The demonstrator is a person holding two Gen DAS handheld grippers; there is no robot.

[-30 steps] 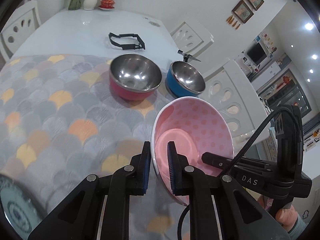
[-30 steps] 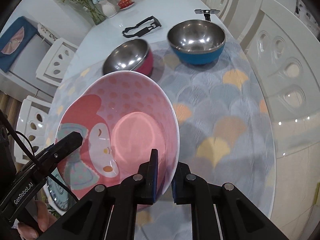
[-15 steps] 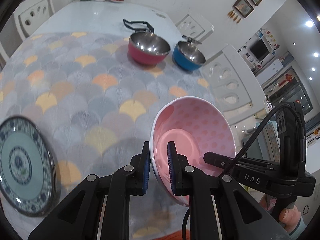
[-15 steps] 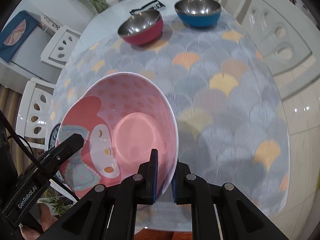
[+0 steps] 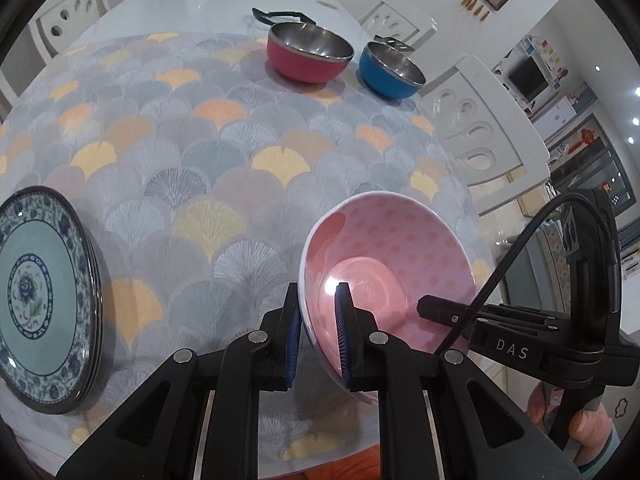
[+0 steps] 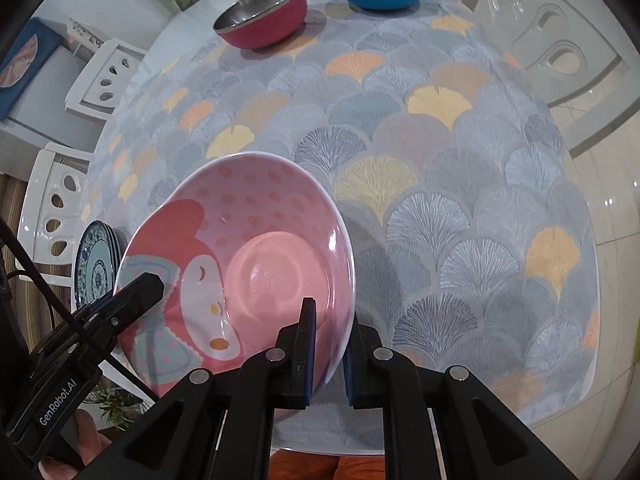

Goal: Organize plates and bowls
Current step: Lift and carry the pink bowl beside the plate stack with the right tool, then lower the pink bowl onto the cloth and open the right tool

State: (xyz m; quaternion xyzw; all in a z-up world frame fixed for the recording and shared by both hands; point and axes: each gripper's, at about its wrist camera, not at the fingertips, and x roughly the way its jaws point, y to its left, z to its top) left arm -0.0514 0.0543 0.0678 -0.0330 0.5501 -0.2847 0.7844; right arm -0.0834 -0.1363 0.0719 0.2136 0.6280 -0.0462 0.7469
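A pink bowl (image 5: pixel 384 264) with a cartoon print inside (image 6: pixel 256 248) hangs tilted over the near part of the patterned tablecloth. My left gripper (image 5: pixel 318 292) is shut on its left rim, one pad inside and one outside. On the opposite rim my right gripper (image 6: pixel 330 312) is shut in the same way. Each gripper shows in the other's view. A stack of blue-patterned plates (image 5: pixel 36 292) lies at the near left of the table (image 6: pixel 94 264). At the far end stand a red steel bowl (image 5: pixel 308 54) and, beside it, a blue steel bowl (image 5: pixel 390 70).
The scallop-patterned cloth (image 5: pixel 208 140) covers the table between the plates and the steel bowls. White chairs (image 5: pixel 484 128) stand around the table. A black strap (image 5: pixel 280 16) lies behind the red bowl. The table's near edge runs just below the held bowl.
Both grippers carried the pink bowl back from the steel bowls toward the table's near edge and slightly down. The plate stack came into view at the left.
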